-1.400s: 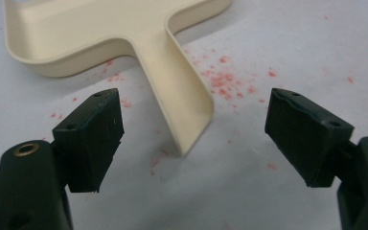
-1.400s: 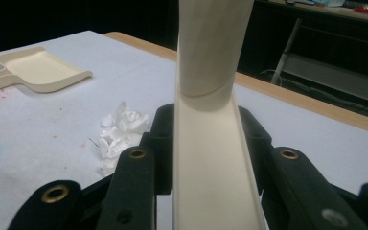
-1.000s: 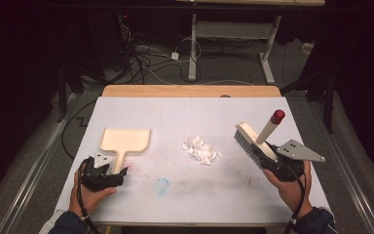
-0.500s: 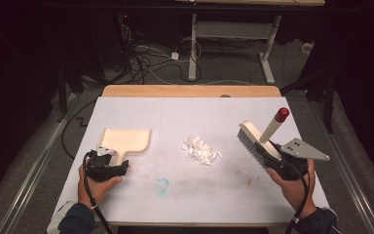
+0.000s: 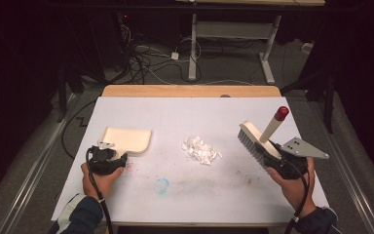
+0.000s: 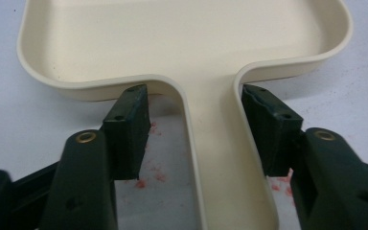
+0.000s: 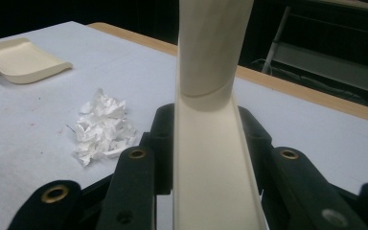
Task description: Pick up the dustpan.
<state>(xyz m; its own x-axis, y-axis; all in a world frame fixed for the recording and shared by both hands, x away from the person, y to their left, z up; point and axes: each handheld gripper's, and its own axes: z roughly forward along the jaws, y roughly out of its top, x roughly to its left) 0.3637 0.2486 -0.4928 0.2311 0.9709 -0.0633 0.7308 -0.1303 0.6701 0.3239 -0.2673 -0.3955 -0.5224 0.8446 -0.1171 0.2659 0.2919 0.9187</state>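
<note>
Straddling the handle of the cream dustpan (image 6: 220, 158), the left gripper (image 6: 194, 129) has just been closing its jaws, and the handle lies between them. In the left gripper view the right pad (image 6: 268, 127) sits against the handle's edge, while the left pad (image 6: 129, 129) stands a little apart from it, with bare table showing in the gap; the jaws are about half closed and not yet clamped. The dustpan lies flat on the white table (image 5: 195, 195), its pan pointing away from the person, on the left part of the table in the high view. Faint red specks mark the surface under the jaws.

The right gripper (image 7: 206, 158) is clenched on the cream handle of the hand brush (image 7: 211, 143), both pads pressed against its sides. In the high view the brush (image 5: 260, 141) is held above the right part of the table, bristles toward the middle and its red-tipped handle end slanting up and away.

A small heap of white paper scraps (image 5: 202, 150) lies on the table between dustpan and brush, apart from both. A bluish smear (image 5: 161, 185) shows nearer the person.
</note>
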